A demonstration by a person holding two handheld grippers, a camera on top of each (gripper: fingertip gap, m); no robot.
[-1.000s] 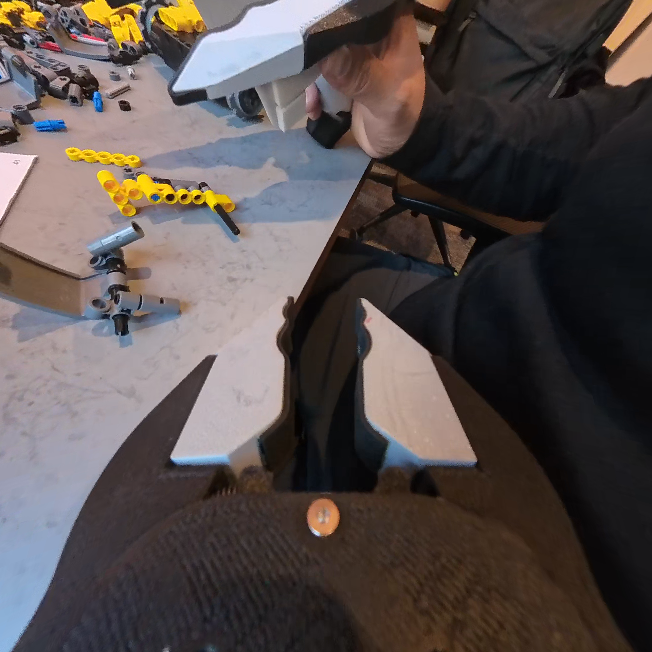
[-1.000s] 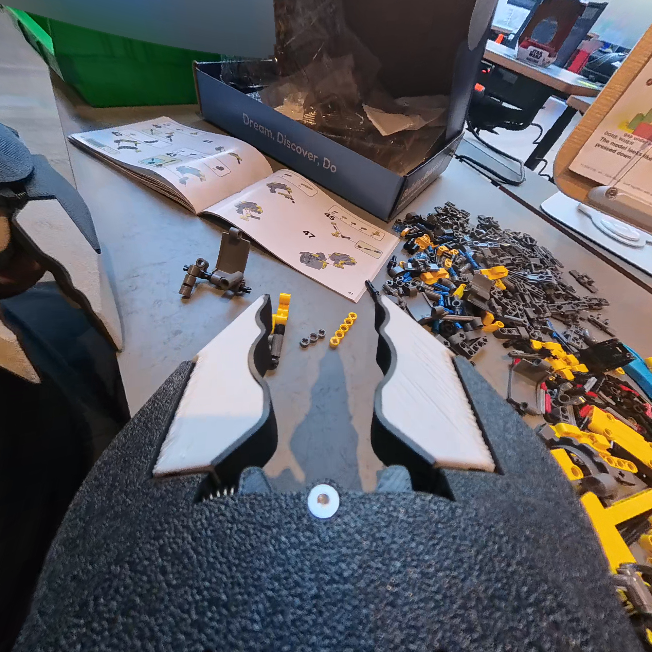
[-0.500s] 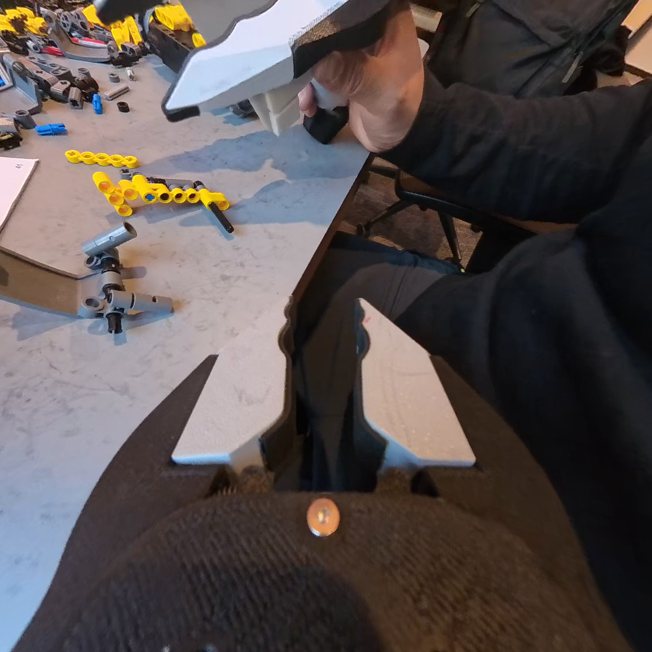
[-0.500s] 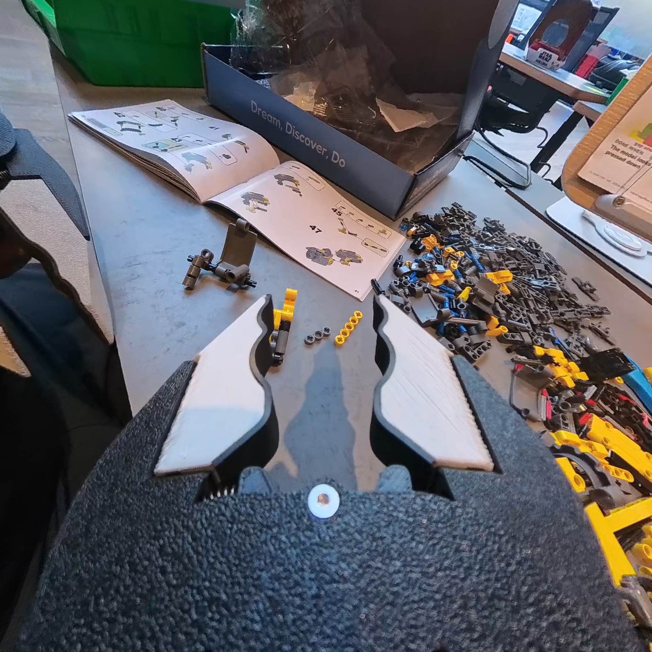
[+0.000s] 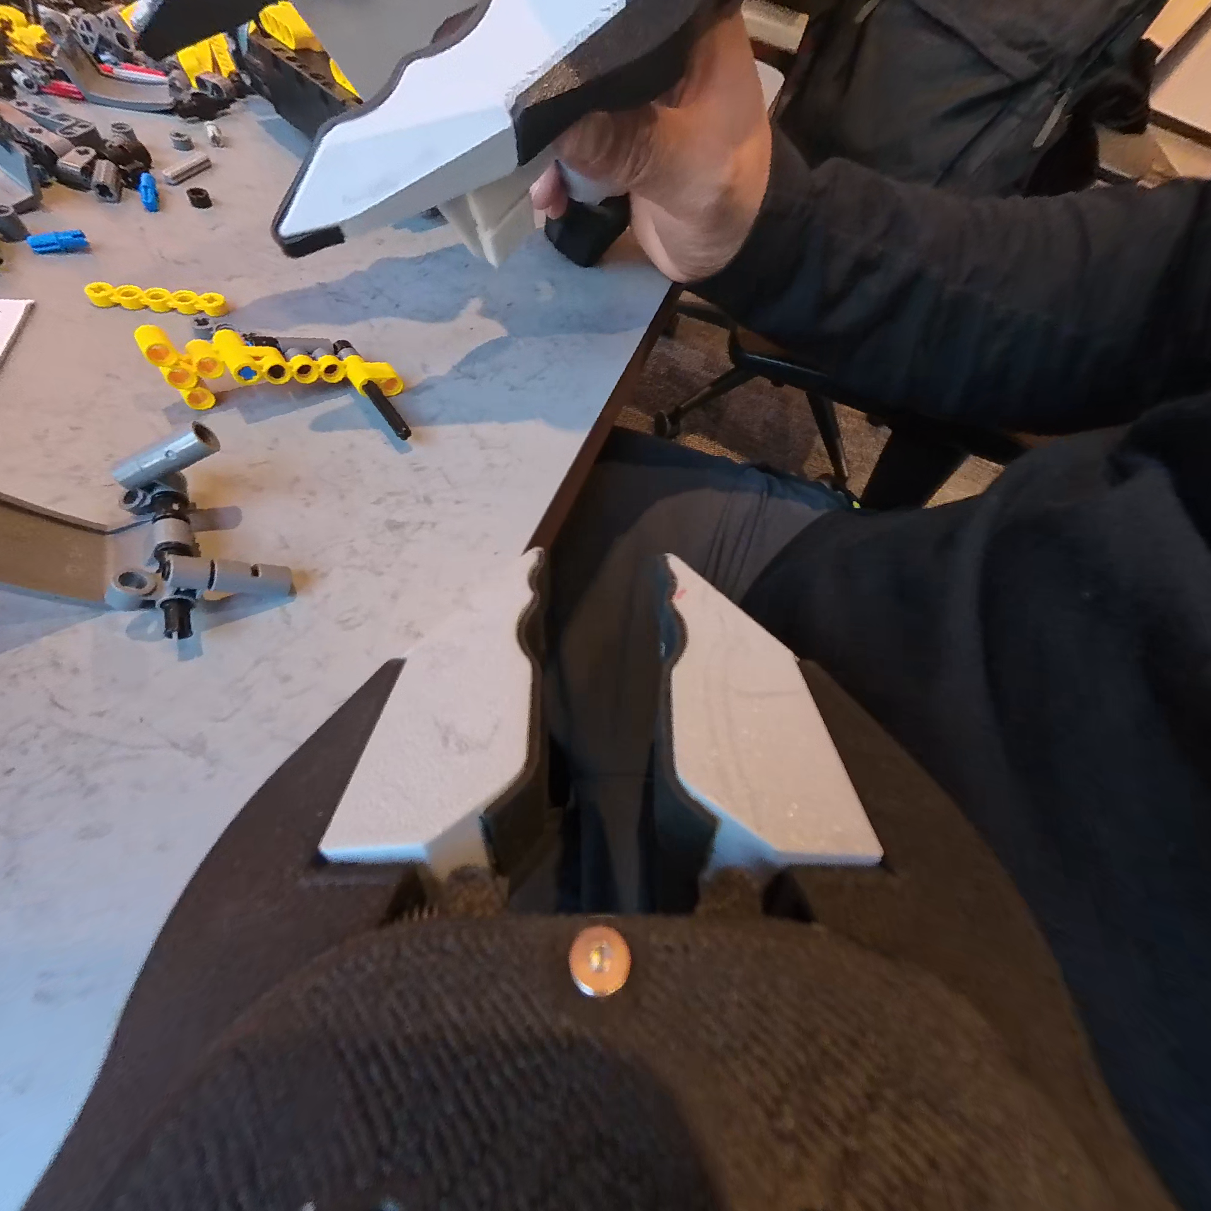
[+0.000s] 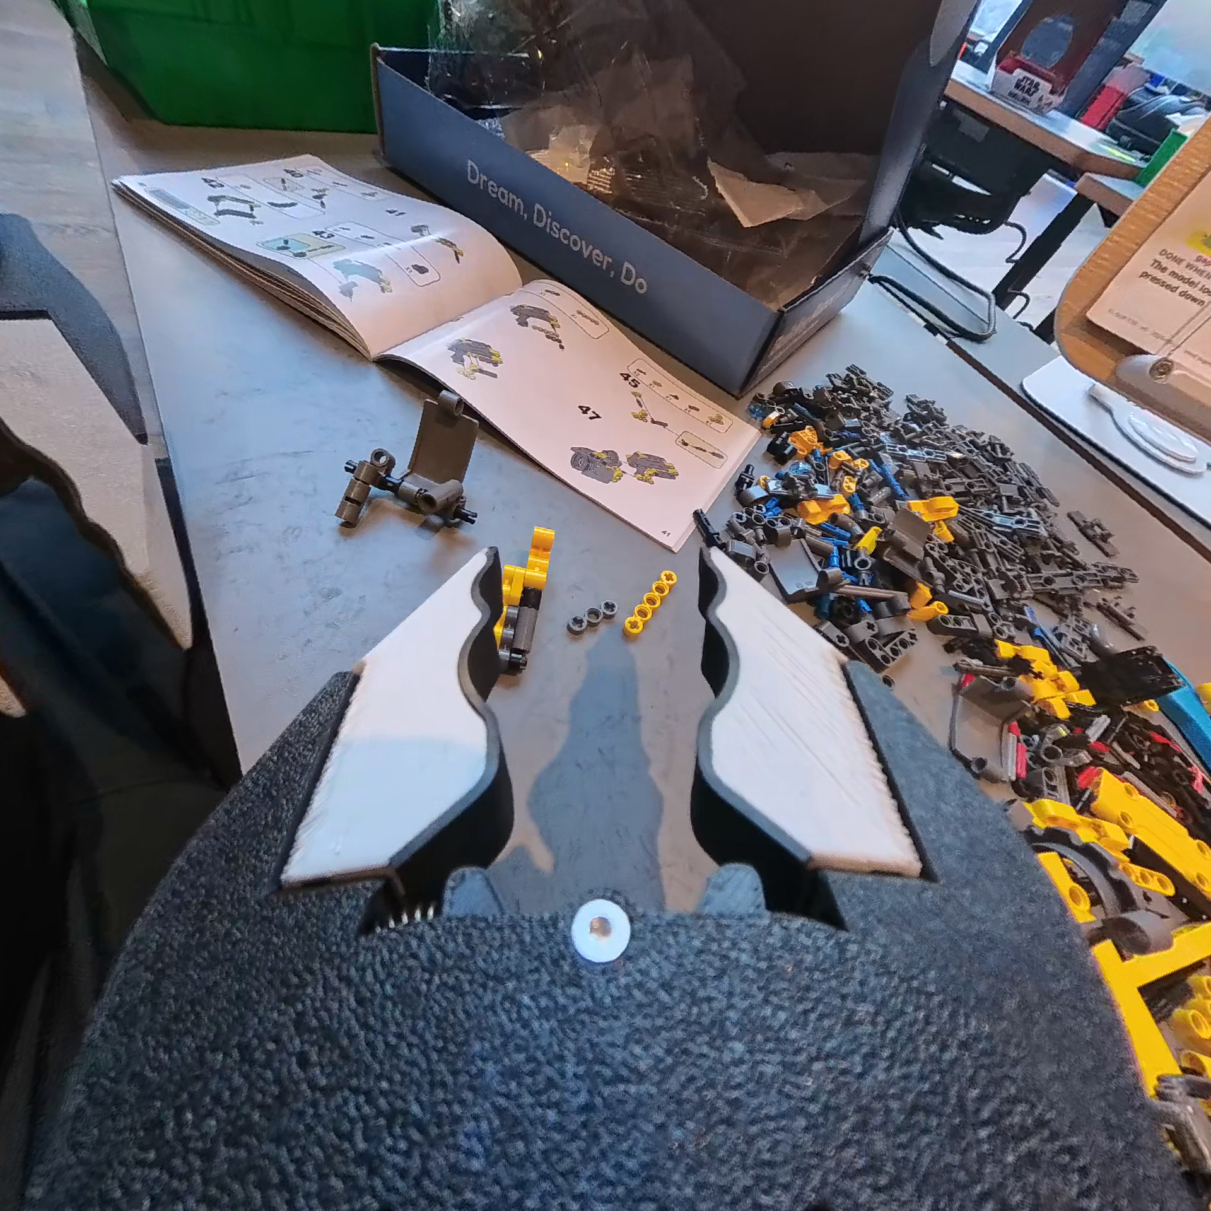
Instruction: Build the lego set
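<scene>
The left gripper (image 5: 603, 576) hangs at the table (image 5: 327, 688) edge, jaws narrowly apart and empty over a dark-clothed lap. The right gripper (image 6: 593, 563) hovers over the tabletop, jaws wide and empty; just ahead lie a yellow-and-grey assembly (image 6: 524, 590), three small grey rings (image 6: 593, 616) and a yellow beam (image 6: 649, 601). Beyond are an open booklet (image 6: 459, 341), a parts pile (image 6: 917, 524) and a dark blue box (image 6: 590, 249).

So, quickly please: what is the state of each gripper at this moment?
Left gripper: open, holding nothing, at the grey marble-patterned table edge.
Right gripper: open, holding nothing, above the small yellow five-hole plastic beam.
</scene>
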